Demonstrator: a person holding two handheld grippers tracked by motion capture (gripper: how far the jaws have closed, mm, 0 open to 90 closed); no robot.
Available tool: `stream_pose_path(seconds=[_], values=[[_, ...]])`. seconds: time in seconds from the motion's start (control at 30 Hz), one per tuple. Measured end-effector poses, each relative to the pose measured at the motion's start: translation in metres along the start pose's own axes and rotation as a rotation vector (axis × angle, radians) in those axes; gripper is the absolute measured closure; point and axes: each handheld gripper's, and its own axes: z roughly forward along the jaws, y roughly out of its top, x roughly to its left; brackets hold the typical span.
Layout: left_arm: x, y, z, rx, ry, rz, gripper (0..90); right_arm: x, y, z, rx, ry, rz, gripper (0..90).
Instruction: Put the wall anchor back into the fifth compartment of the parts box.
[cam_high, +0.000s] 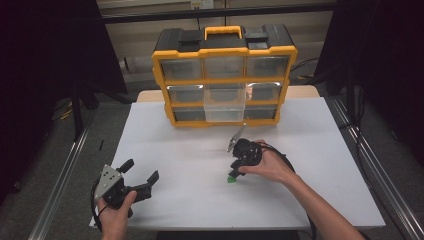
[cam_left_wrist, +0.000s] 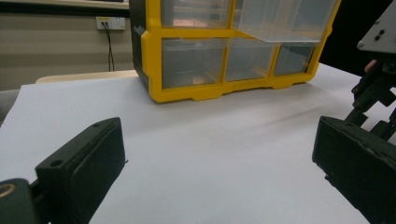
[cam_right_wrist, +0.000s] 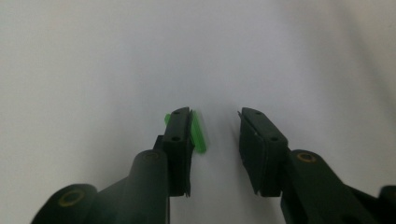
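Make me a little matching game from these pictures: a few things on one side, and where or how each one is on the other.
Things:
1. green piece
2. middle drawer
3. left gripper
4. storage box

States:
A. pulled out from its row
B. jaws wide apart, nothing between them
C. on the white table, between the right gripper jaws and against one of them
D. yellow frame, standing at the far side of the table

Pairs: 1-C, 2-A, 3-B, 4-D

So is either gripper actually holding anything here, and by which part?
Nothing is held. The right gripper straddles a small green piece, touching one jaw only; the left gripper is open, with nothing between its jaws.
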Motion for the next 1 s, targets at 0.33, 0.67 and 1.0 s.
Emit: stream_pose_path(seconds=[0.33, 0.67, 1.0], values=[[-0.0003, 0.0003, -0.0003, 0.001, -0.005, 0.003, 2.7, 0.0016, -0.0002, 0.0079, 0.039, -0.004, -0.03, 72.7], [-0.0007, 0.0003, -0.0008, 0.006, -0.01, 0.006, 2.7, 0.0038, 0.0009, 0.0093, 0.042, 0.007, -0.061, 83.1], [-0.0011, -0.0003, 0.0004, 0.008, -0.013, 0.012, 3.1, 0.0021, -0.0001, 0.0082, 0.025, 0.017, -0.023, 85.6]])
